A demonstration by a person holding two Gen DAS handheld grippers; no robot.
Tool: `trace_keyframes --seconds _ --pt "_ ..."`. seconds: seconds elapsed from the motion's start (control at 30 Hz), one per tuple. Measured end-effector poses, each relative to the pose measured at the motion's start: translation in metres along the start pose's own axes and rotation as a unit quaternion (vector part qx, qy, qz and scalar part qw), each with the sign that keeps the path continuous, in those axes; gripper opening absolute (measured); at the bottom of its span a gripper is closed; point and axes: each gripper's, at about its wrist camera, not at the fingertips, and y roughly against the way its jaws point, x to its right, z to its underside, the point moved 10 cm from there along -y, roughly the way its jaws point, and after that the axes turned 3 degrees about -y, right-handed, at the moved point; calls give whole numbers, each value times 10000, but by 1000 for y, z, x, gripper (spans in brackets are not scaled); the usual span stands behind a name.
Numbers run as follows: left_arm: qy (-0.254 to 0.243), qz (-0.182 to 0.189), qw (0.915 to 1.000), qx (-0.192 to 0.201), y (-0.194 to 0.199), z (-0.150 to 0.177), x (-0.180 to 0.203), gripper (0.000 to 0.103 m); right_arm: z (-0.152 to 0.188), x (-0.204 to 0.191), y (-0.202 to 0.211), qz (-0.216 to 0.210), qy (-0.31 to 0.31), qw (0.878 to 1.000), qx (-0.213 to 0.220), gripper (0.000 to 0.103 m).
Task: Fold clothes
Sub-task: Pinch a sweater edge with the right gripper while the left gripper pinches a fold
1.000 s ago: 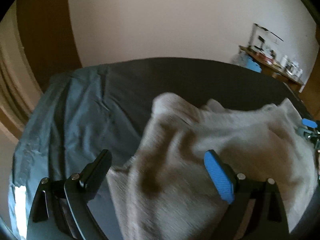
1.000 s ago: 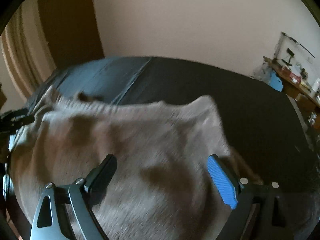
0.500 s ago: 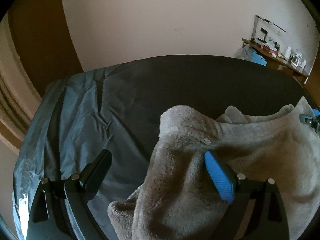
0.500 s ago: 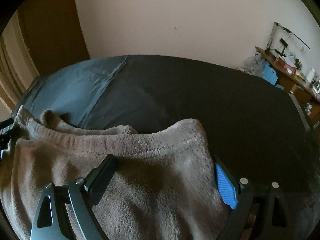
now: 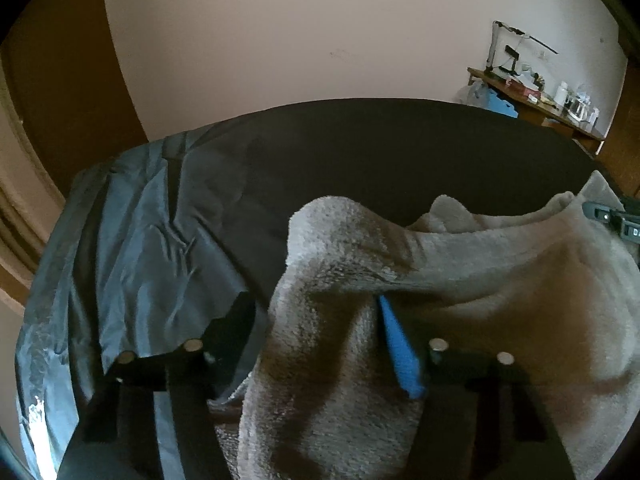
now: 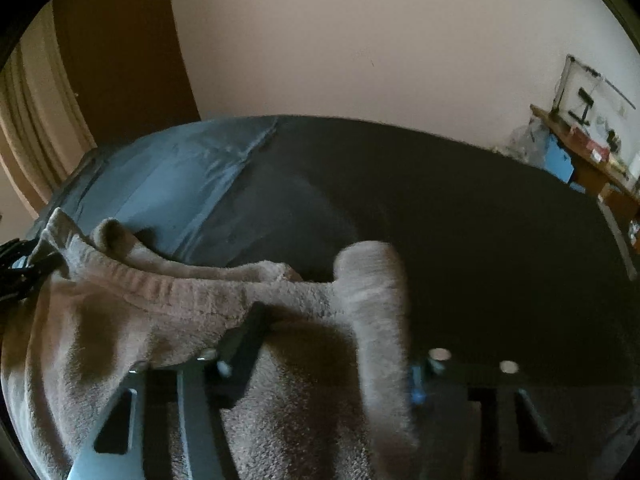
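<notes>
1. Fleece made up the garment (image 5: 460,320): a thick, nubbly grey-beige piece with a ribbed band along one edge, lying bunched in soft folds on the bed.
2. Its two upper corners rose into rounded humps, one in front of each of your tongs, and the cloth sagged in a shallow dip between them.
3. Your left gripper (image 5: 316,320) had a fold of the garment between its fingers; the blue pad (image 5: 400,352) lay against the cloth on one side and the black finger (image 5: 236,328) stood just at the other edge. The jaws were closing, about half open, and I could not tell whether both pads already pressed on the fabric.
4. Your right gripper (image 6: 332,344) also had cloth between its fingers, with a blurred hump of garment (image 6: 372,300) standing up there and hiding most of the blue pad. Its jaws were closing too, somewhat narrower than the left pair.
5. Under the garment lay a dark, matt bedcover (image 6: 460,208), smooth and flat.
6. Beyond it, a shiny, creased blue-grey sheet (image 5: 132,240) covered the far left part of the bed.
7. A plain pale wall (image 5: 320,28) stood behind, with a cluttered wooden desk (image 5: 540,100) well apart in the right corner.
</notes>
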Motion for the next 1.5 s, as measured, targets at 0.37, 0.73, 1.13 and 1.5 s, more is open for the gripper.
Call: trace_keyframes --seconds 0.37,0.73,1.13,1.5 --pt "25 84 9999 95 1 -1 6 32 -1 7 9 214 -99 9991 345 21" --pt "186 279 9994 -60 -7 4 3 44 7 -4 8 18 -299 9995 135 23" --pt "954 830 9915 -294 -13 3 -15 73 8 6 -4 -352 -474 9982 72 23" --pt "552 388 9977 -25 -12 -13 -17 84 14 30 -10 -482 -1033 9934 137 66"
